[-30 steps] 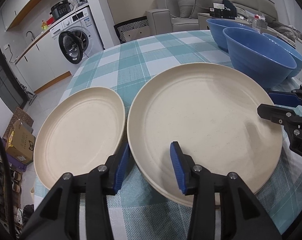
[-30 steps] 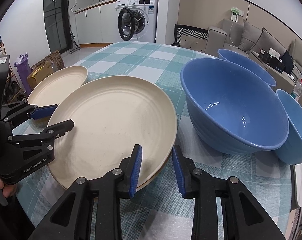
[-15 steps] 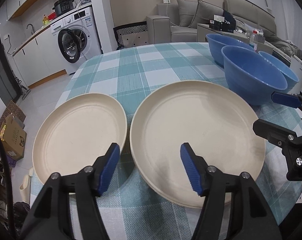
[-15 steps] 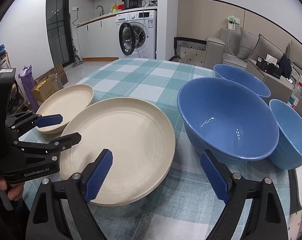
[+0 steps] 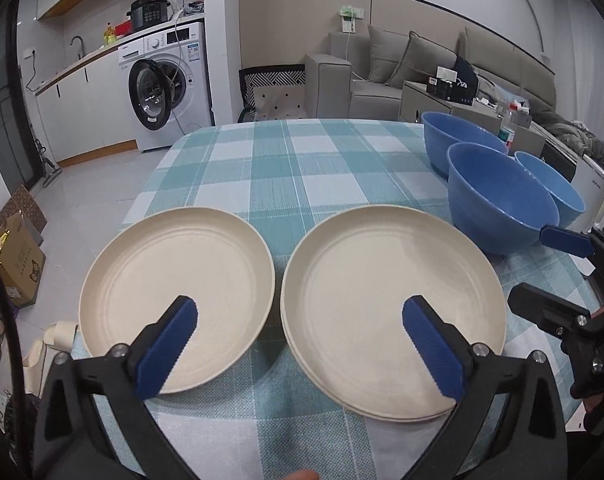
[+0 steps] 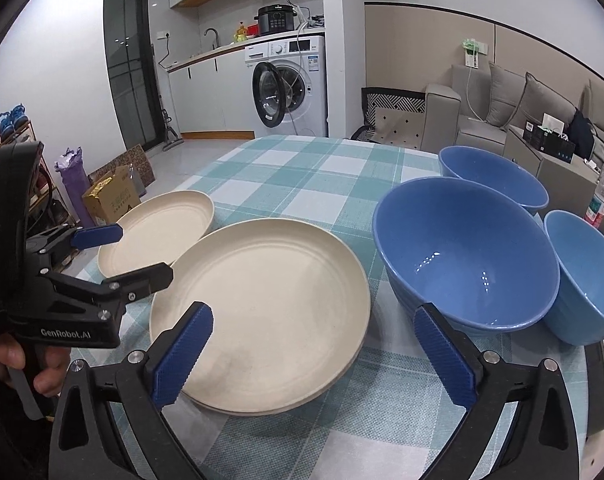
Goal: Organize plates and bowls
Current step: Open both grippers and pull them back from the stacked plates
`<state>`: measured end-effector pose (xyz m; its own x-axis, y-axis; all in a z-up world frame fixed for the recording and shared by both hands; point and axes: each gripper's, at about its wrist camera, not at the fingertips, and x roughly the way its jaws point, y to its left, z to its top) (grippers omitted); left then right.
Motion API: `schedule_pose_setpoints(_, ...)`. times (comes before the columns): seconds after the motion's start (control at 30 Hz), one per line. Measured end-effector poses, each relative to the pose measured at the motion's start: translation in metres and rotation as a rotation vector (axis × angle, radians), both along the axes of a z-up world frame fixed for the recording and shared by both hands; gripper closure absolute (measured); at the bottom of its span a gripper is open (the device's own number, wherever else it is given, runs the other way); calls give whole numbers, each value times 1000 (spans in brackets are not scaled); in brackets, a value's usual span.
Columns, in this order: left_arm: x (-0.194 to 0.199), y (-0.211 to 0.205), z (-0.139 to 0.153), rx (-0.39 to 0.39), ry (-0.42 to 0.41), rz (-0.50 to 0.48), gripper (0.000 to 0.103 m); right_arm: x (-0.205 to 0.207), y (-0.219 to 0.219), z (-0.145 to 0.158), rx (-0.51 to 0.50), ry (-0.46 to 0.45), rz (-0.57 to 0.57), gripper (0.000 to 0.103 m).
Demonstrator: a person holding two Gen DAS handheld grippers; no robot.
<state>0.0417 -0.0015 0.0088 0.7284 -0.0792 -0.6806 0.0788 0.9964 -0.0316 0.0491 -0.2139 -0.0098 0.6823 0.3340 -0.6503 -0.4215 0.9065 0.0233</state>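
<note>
Two cream plates lie stacked (image 5: 382, 300) (image 6: 269, 312) on the checked table (image 5: 293, 168). A smaller cream plate (image 5: 173, 280) (image 6: 157, 236) lies to their left. To the right stand a large blue bowl (image 5: 498, 208) (image 6: 466, 256), a second blue bowl (image 5: 458, 140) (image 6: 490, 176) behind it, and a small lighter blue bowl (image 5: 554, 188) (image 6: 582, 272). My left gripper (image 5: 297, 320) (image 6: 143, 252) hovers over the gap between the plates, jaws opening, nothing between them. My right gripper (image 6: 314, 320) (image 5: 530, 264) hovers over the stack's right rim, jaws opening, empty too.
The table's near edge runs just under both grippers. A cardboard box (image 5: 17, 256) sits on the floor at the left. A washing machine (image 5: 165, 88) with its door open and a grey sofa (image 5: 382, 76) stand beyond the table. A bottle (image 6: 600, 200) stands at the right.
Both grippers' jaws stood narrow around the big plate's near rim. They have spread wide and drawn up and back from it. The plates and bowls have not moved.
</note>
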Motion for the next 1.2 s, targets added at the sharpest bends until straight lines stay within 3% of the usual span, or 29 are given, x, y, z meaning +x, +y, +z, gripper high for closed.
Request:
schedule_pose_setpoints(0.63, -4, 34, 24, -46, -50, 81, 0, 2, 16, 39, 33, -47, 2, 1)
schedule_pose_setpoints(1.2, -10, 80, 41, -69, -87, 159, 0, 8, 68, 73, 1, -71, 14, 1)
